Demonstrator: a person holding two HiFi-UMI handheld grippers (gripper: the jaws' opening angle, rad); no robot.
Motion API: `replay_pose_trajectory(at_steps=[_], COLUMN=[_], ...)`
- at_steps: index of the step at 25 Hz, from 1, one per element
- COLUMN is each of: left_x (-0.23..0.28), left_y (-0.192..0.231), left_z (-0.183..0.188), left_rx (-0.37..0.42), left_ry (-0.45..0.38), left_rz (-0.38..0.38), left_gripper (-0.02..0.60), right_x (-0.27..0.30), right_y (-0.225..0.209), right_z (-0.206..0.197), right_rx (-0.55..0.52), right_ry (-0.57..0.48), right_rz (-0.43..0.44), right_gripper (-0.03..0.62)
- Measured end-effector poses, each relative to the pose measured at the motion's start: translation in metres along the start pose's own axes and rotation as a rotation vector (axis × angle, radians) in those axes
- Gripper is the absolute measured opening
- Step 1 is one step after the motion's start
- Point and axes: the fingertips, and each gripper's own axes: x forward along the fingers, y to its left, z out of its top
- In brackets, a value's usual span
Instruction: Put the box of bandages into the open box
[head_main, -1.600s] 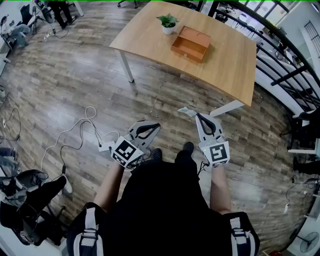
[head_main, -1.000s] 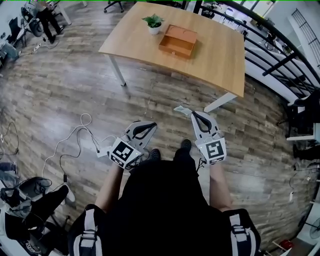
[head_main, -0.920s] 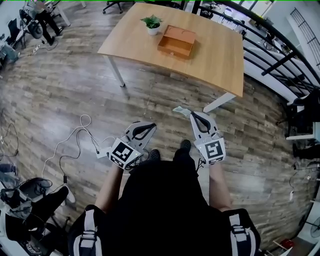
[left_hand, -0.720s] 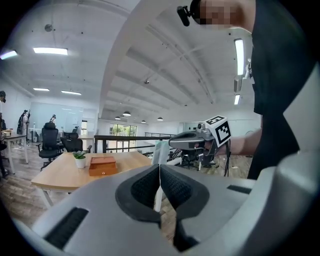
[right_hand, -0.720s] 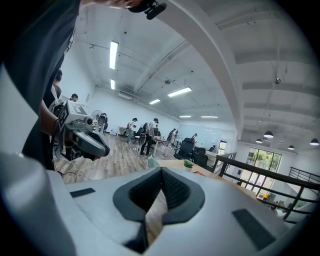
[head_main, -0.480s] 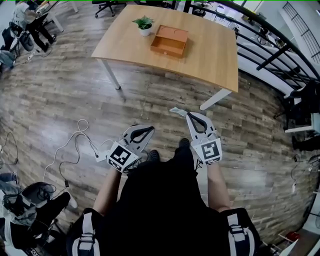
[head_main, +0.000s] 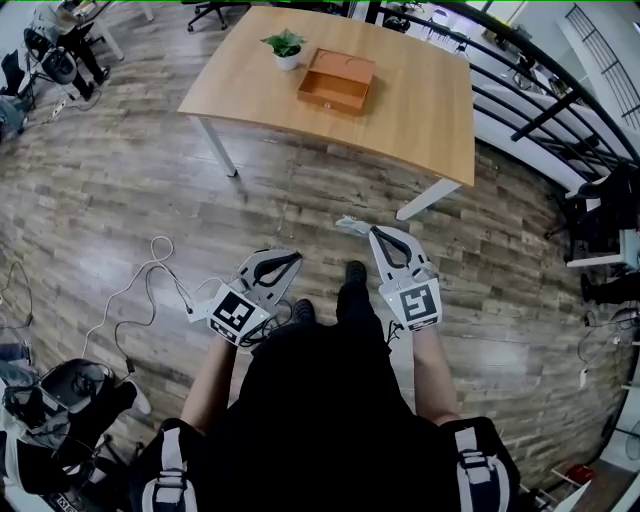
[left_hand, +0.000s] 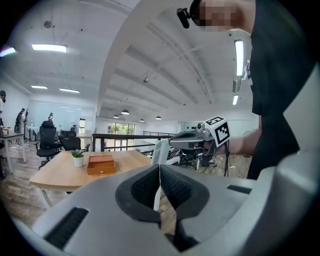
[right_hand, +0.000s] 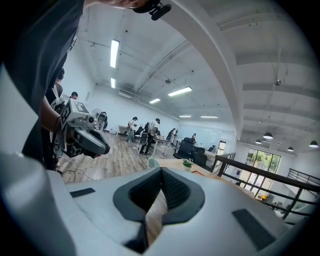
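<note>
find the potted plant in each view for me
Head view: potted plant near the top, left of centre.
Left gripper view: plant on the left, a little below mid-height.
Right gripper view: plant, small, near the centre.
Shared landmark: the wooden table it stands on.

The person (head_main: 320, 420) in a black top has taken a step across the plank floor (head_main: 150, 170). The right black shoe (head_main: 353, 272) has moved ahead and now clearly leads the left black shoe (head_main: 301, 311); earlier the two were nearly level. The light wooden table (head_main: 420, 110) now lies slightly more to the person's left. The right gripper (head_main: 371, 231), clamped on the small pale box of bandages (head_main: 350, 224), came along with the step.
</note>
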Motion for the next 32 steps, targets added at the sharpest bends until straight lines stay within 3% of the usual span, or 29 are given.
replay_pose_trajectory(at_steps=[15, 32], left_x=[0.051, 0.164], left_y=[0.004, 0.038], left_z=[-0.001, 0.052], left_rx=[-0.012, 0.026], left_ry=[0.031, 0.045], left_rz=[0.069, 0.200], left_gripper=[0.026, 0.026], right_x=[0.020, 0.065], right_y=[-0.041, -0.165], right_z=[-0.019, -0.031], right_rx=[-0.026, -0.026], right_ry=[-0.025, -0.110], right_rz=[0.097, 0.209], right_gripper=[0.025, 0.025])
